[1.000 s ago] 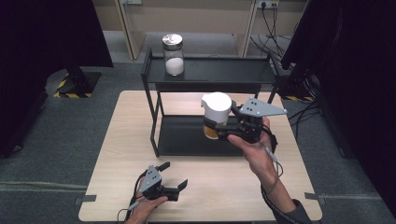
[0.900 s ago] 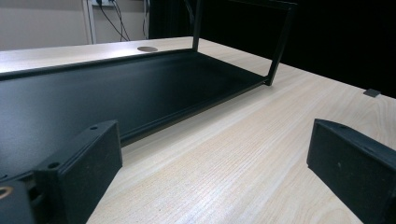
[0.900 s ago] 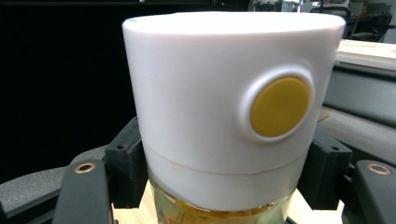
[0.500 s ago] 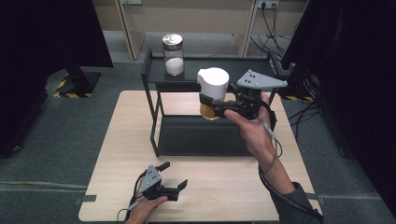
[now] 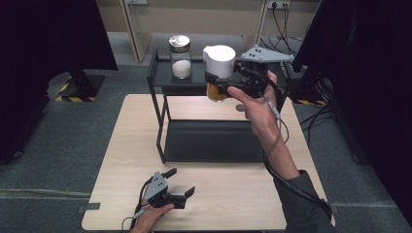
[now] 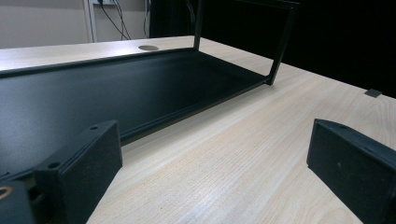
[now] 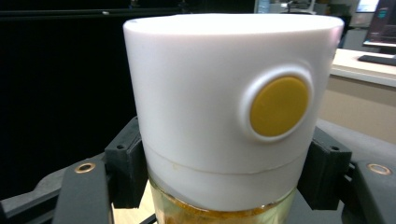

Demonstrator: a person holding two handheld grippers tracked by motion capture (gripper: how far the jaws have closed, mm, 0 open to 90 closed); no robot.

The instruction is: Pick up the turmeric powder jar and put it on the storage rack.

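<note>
The jar [image 5: 218,73] has a big white lid and a clear glass bottom with something orange-yellow inside. The right tongs [image 5: 221,82] squeeze it from both sides and hold it up in the air, standing straight, over the front edge of the black rack's [image 5: 160,77] top shelf. In the right gripper view the jar [image 7: 224,116] is very close: you can see a round yellow button on the side of the white lid, a thin line running around the lid, and the black pads [image 7: 126,168] pressed against the lid's lower part on each side. The high view is too far off to show the button. But it shows a second jar [image 5: 180,57] with a shiny lid and white stuff inside, standing on the top shelf just left of the held jar. It also shows the left tongs [image 5: 180,183] low on the table [image 5: 121,160] near the front edge, jaws wide apart and holding nothing. The left gripper view shows the two black jaws far apart over the light wood, with the rack's dark bottom tray [image 6: 116,98] beyond them.
</note>
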